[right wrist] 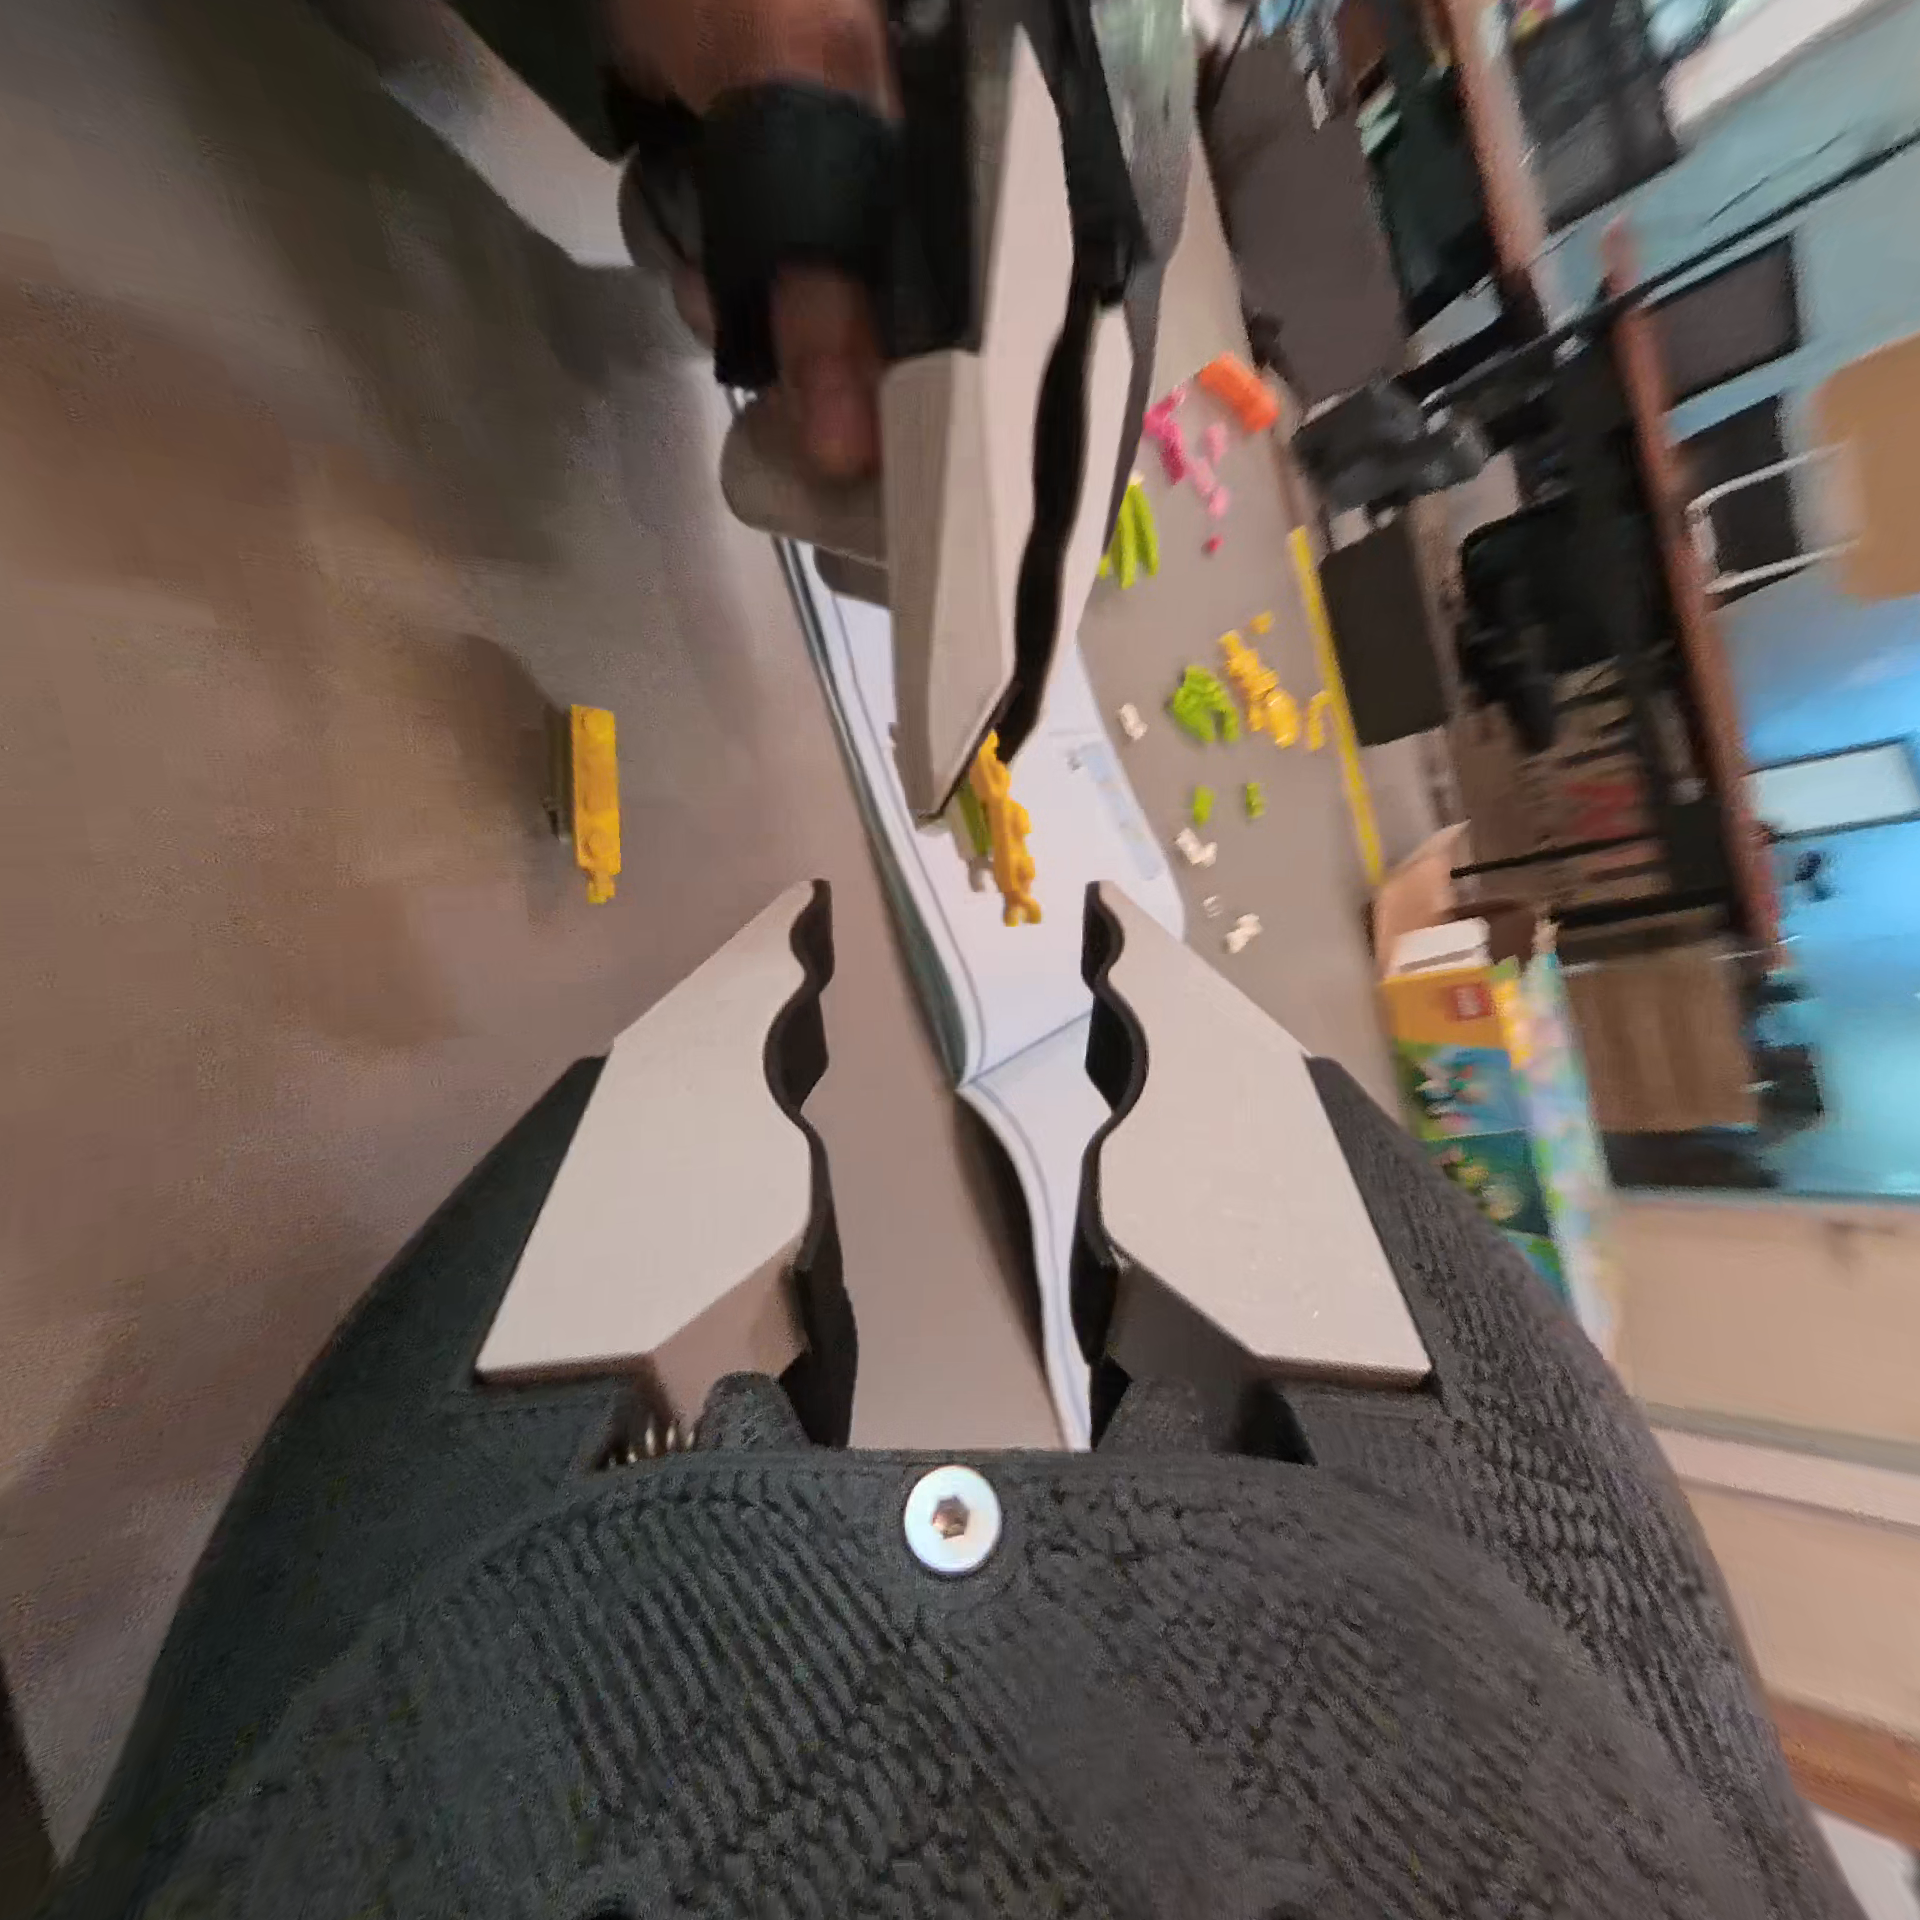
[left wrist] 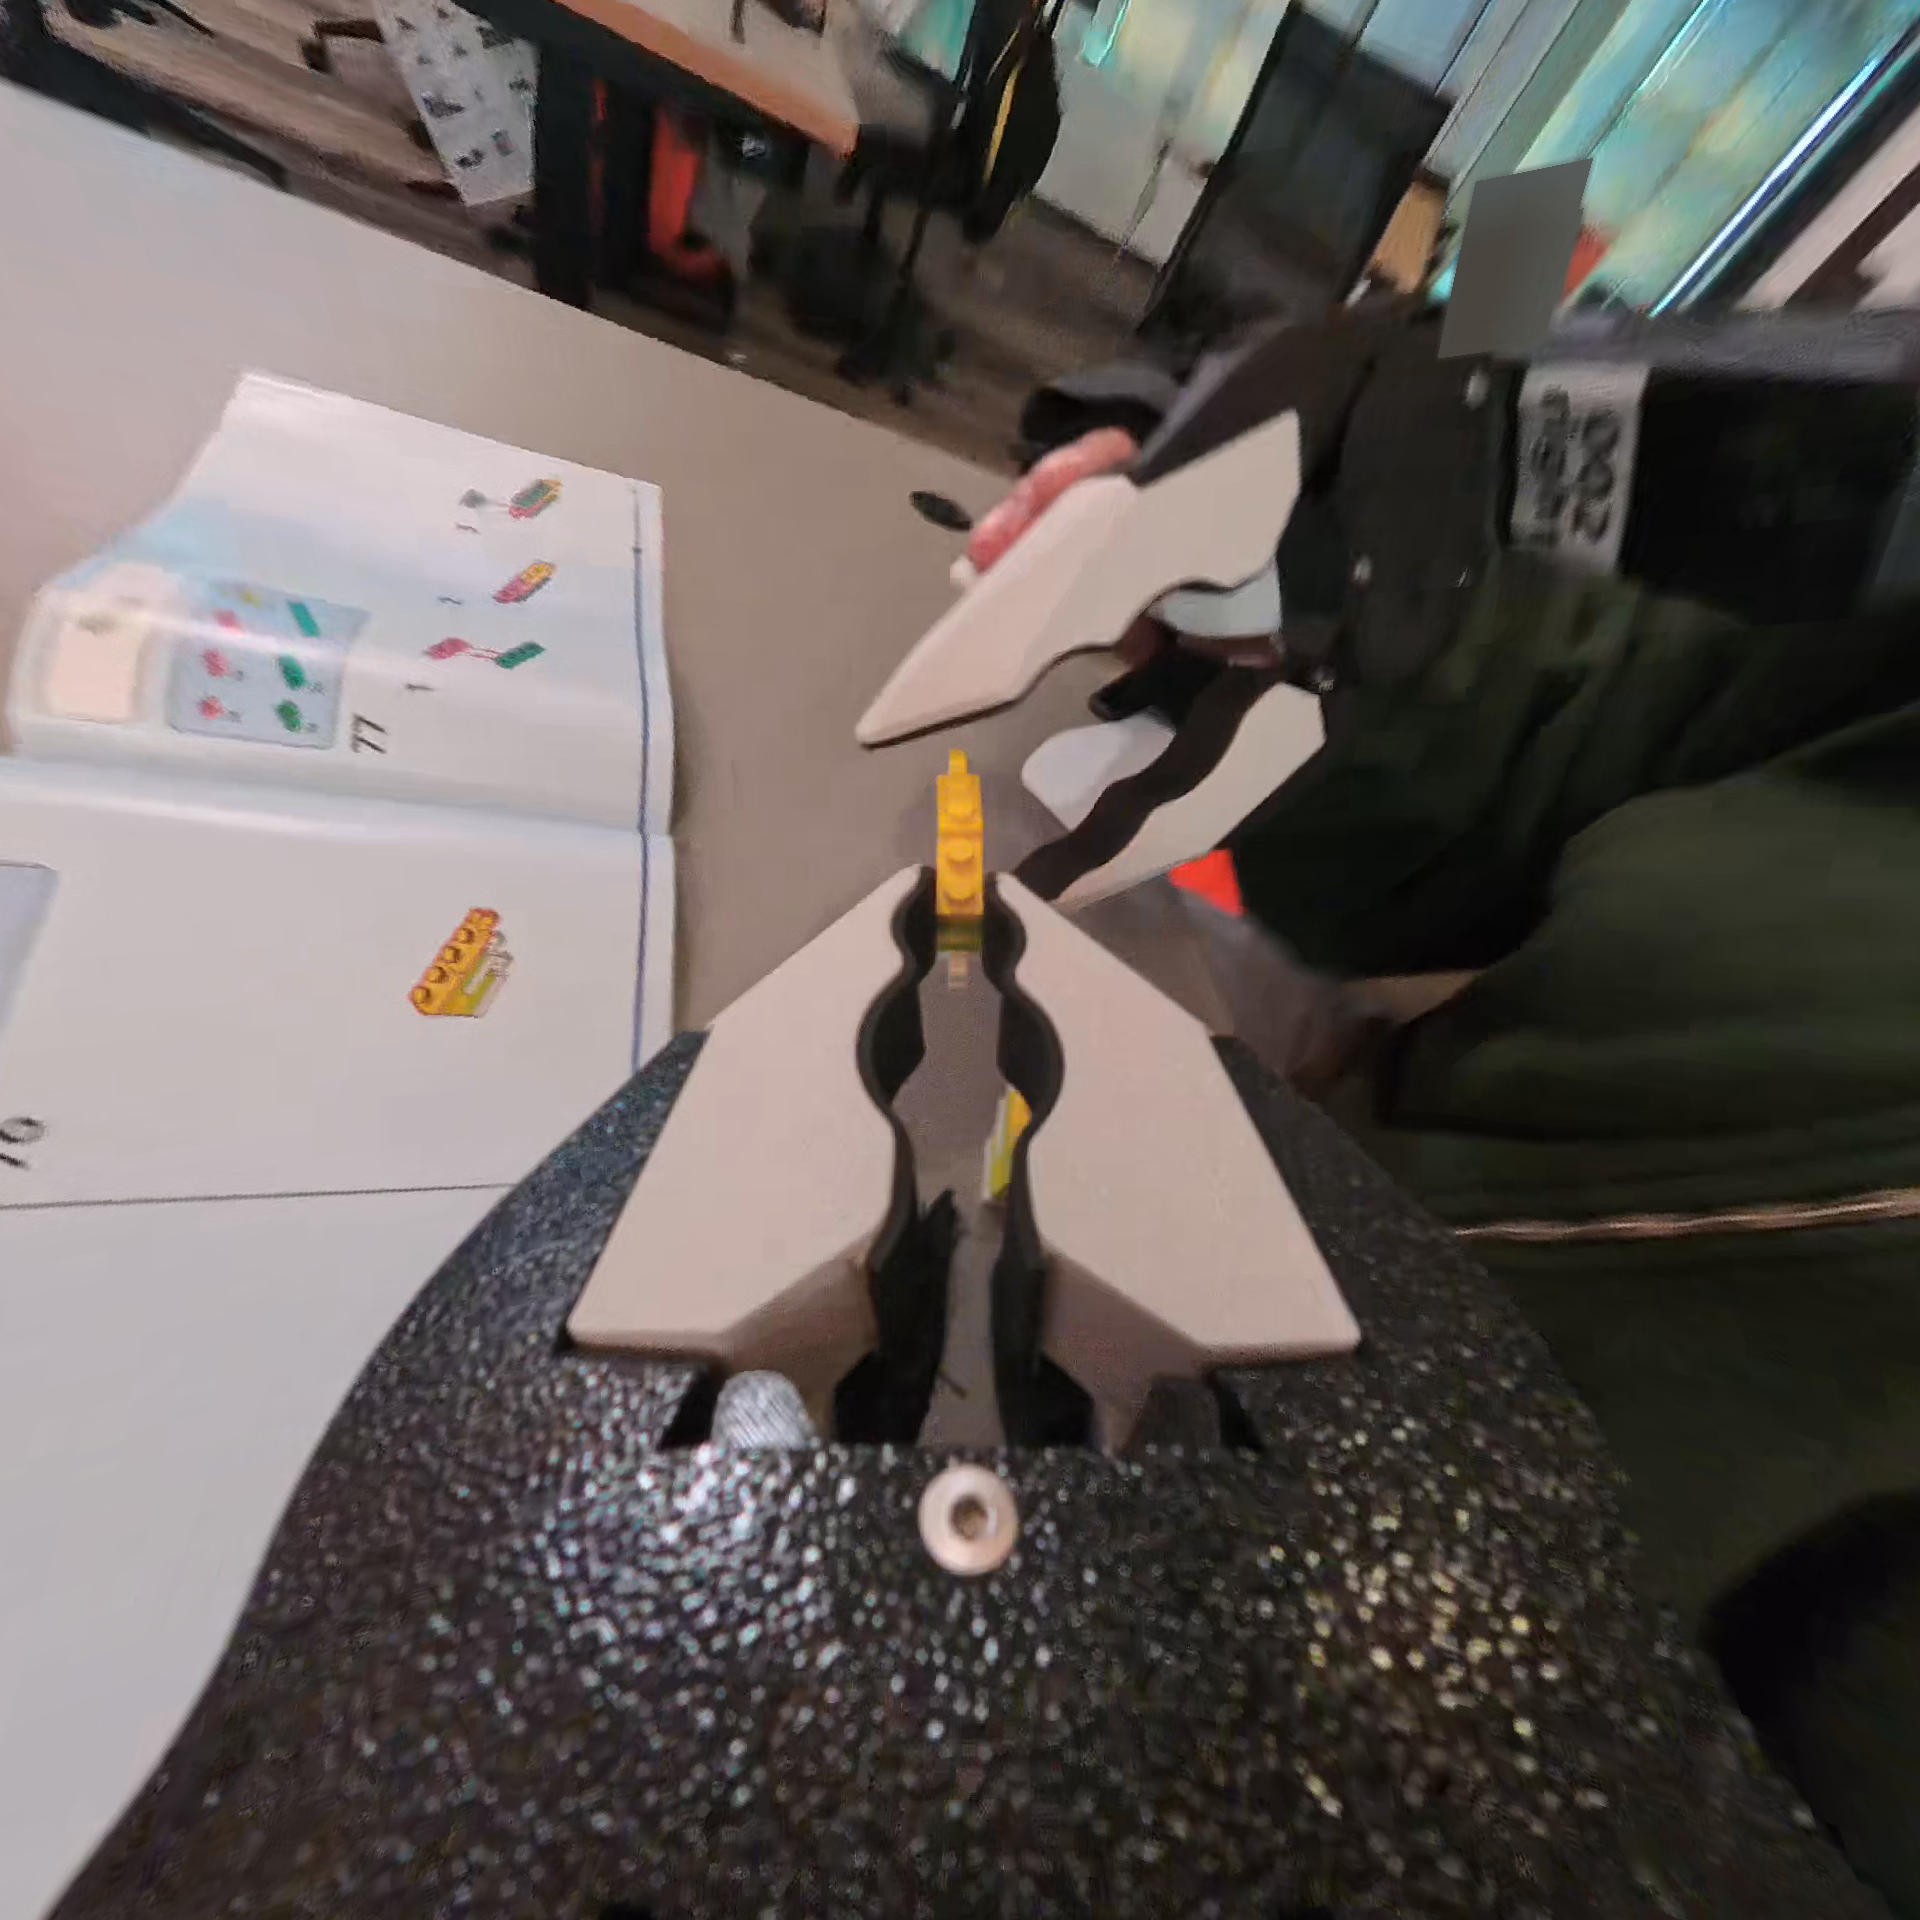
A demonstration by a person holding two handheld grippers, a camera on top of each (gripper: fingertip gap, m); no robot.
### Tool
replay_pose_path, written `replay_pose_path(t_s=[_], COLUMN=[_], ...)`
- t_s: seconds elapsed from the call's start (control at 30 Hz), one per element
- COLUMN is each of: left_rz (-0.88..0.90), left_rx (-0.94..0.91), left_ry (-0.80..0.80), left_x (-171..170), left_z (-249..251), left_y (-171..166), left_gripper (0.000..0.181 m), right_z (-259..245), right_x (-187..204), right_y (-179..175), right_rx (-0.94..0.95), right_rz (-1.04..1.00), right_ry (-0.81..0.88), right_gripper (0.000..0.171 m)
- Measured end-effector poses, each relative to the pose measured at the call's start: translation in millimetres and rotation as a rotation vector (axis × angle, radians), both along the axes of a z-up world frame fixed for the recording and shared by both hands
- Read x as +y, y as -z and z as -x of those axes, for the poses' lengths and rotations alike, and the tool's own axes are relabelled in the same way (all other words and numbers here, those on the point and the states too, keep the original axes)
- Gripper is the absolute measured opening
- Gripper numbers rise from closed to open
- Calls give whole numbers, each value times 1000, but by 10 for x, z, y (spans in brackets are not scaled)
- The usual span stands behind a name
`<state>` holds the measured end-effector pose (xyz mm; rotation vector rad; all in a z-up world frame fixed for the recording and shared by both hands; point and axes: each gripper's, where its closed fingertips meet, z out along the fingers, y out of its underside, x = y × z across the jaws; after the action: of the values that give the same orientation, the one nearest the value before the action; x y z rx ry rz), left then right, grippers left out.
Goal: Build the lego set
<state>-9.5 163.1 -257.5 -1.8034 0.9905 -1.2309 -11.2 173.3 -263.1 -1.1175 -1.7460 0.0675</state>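
Left wrist view shows the left tool [left wrist: 958, 902] pinched shut on a yellow lego piece [left wrist: 958, 836], a green part under it, held above the bench [left wrist: 810, 582] beside the open booklet [left wrist: 343, 790]. Right wrist view shows the right tool [right wrist: 956, 914] empty, fingers spread (a clear gap between them), close to that piece; a second yellow piece [right wrist: 592, 795] lies on the bench, and loose bricks [right wrist: 1236, 686] sit beyond the booklet near the box [right wrist: 1475, 1091].
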Motion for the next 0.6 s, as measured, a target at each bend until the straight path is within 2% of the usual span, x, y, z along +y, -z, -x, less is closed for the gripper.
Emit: replay_pose_path(t_s=[0.03, 0.07, 0.13, 0.2, 0.6], left_rz=[46, 85, 140, 169, 212], left_rx=[-35, -64, -93, -95, -40], left_ry=[9, 18, 39, 61, 114], left_x=[-9, -17, -45, -77, -179], left_z=[10, 14, 9, -7, -67], left_y=[-20, -34, -37, -21, 84], left_gripper=[6, 6, 6, 6, 6], right_z=[17, 29, 35, 29, 7], right_x=[-26, -54, -86, -93, -187], right_y=[-46, -84, -133, -137, -14], right_rx=[12, 19, 26, 19, -90], right_rz=[-32, -58, -89, -83, -86], right_ry=[-14, -30, -49, -50, -108], right_gripper=[35, 36, 24, 24, 10])
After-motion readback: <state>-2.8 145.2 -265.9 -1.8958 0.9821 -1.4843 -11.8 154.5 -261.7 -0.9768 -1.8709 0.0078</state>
